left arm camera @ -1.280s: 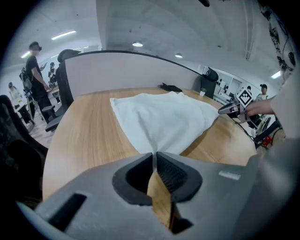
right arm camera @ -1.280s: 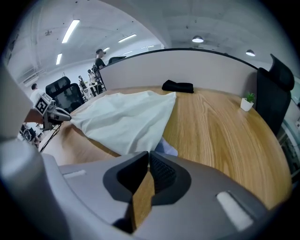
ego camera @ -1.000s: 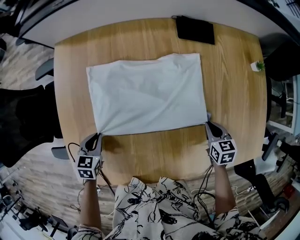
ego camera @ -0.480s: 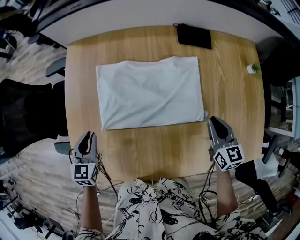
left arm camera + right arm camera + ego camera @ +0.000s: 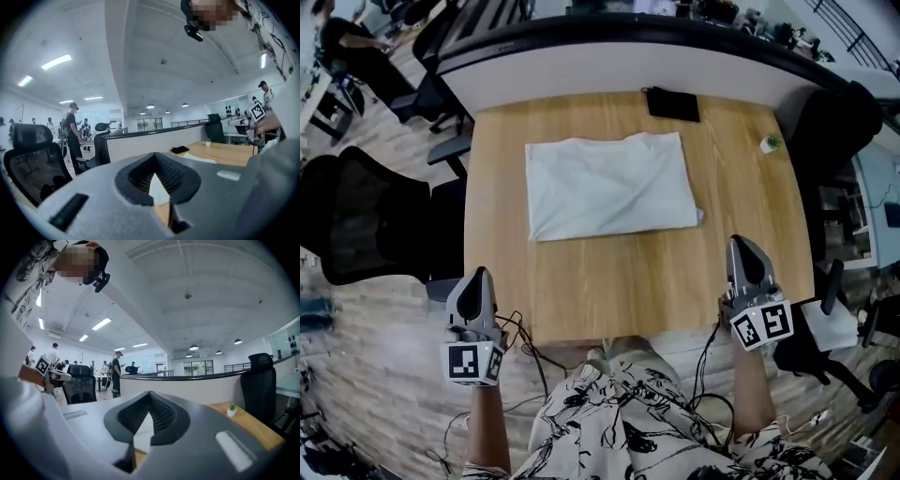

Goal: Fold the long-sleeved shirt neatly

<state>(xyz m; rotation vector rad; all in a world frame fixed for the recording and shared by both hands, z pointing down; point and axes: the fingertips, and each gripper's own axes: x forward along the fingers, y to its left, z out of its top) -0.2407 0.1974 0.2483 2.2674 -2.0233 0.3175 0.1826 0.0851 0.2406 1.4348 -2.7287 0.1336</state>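
Head view
- Left gripper (image 5: 477, 277): we hold it off the near left corner of the table (image 5: 628, 281), with the jaws together and nothing in them.
- Right gripper (image 5: 741, 246): we hold it over the near right edge, with the jaws together and nothing in them.
- Shirt (image 5: 609, 186): it is folded into a flat white rectangle well ahead of both grippers, between them, and touched by neither.
- Pouch (image 5: 673, 103): black, at the far edge, beyond the shirt.
- Plant (image 5: 771, 143): small, ahead of the right gripper, at the far right edge.
- Chair (image 5: 356, 220): black, out to the left of the left gripper.

Left gripper view
- Left gripper (image 5: 155, 158): we see the tips meeting with nothing gripped.
- Shirt (image 5: 202, 159): it lies flat ahead and to the right of the jaws.
- Pouch (image 5: 180, 150): just past the shirt.
- Right gripper: we see only its marker cube (image 5: 257, 111), off to the right.

Right gripper view
- Right gripper (image 5: 150, 398): the tips are closed on each other and hold nothing.
- Plant (image 5: 231, 409): ahead and to the right of the jaws, on the table (image 5: 255, 430).
- Left gripper: only its cube (image 5: 42, 365) shows, far to the left.
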